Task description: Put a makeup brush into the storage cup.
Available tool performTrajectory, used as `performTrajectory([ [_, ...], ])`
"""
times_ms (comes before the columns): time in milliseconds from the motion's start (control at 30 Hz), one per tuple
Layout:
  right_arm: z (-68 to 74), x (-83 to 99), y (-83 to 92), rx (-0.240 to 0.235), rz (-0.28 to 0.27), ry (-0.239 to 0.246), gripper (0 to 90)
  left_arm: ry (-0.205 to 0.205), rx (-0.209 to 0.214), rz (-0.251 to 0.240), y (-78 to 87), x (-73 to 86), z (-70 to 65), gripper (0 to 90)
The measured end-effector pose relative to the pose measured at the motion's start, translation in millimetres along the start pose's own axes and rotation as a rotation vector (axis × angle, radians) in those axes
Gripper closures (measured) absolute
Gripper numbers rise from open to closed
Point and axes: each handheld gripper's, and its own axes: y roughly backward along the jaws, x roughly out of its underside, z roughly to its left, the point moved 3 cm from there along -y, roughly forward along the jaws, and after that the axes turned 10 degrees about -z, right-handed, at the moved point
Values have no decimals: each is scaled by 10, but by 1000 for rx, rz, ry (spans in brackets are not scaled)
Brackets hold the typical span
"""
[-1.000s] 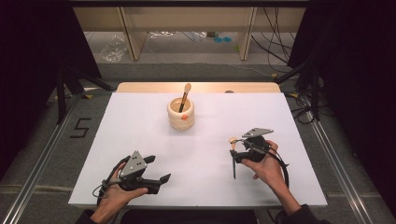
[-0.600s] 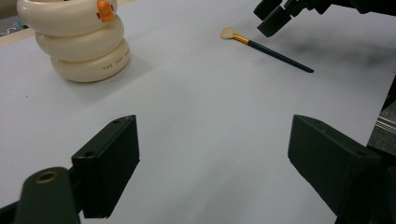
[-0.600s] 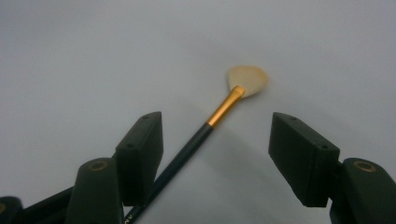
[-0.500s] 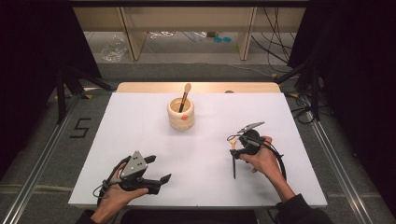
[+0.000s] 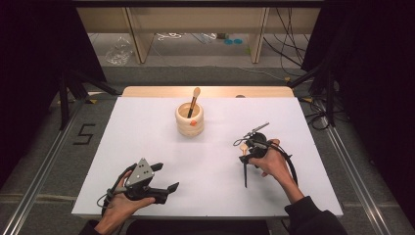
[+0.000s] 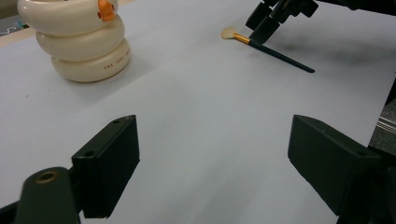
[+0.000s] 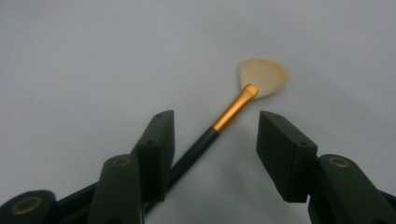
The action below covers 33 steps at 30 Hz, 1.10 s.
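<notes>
I see a white table top (image 5: pixel 147 142) spread across the high view, with a strip of pale wood (image 5: pixel 205 91) along its far edge. Near the middle of the far half stands a cream ringed pot (image 5: pixel 189 119) with an orange mark, and a brush (image 5: pixel 193 101) leans upright in it. My left gripper (image 5: pixel 166 179) rests low at the near left corner, its jaws wide apart with only bare table between them. My right gripper (image 5: pixel 243 155) points down at the right of centre, over a fan brush (image 7: pixel 224 116) lying flat on the table. Its jaws have just been closing; they stand half apart, with the dark handle beside one pad and the gold ferrule in the gap, not yet pinched.
</notes>
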Motion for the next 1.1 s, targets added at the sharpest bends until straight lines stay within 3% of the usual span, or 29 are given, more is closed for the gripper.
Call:
performTrajectory([
  [267, 18, 20, -36, -31, 46, 18, 562, 0, -2, 7, -3, 1, 2, 165],
  [300, 15, 23, -36, -32, 49, 26, 573, 24, -8, 7, -3, 7, -9, 165],
  [400, 19, 20, -37, -42, 53, 31, 599, 7, -1, 2, -3, 1, 7, 165],
  [533, 7, 11, -35, -40, 61, 31, 646, 21, 7, -1, -8, -3, -4, 164],
  [567, 3, 10, -35, -39, 60, 31, 658, 46, 2, -1, -11, 3, -19, 164],
  [633, 4, 14, -36, -51, 70, 34, 665, 19, 5, -2, -6, -4, -1, 164],
  [867, 23, 36, -51, -81, 108, 46, 759, 23, -3, 2, 3, -6, 1, 164],
  [1100, 19, 25, -44, -71, 154, 76, 796, 26, -6, 1, 5, -8, 4, 164],
])
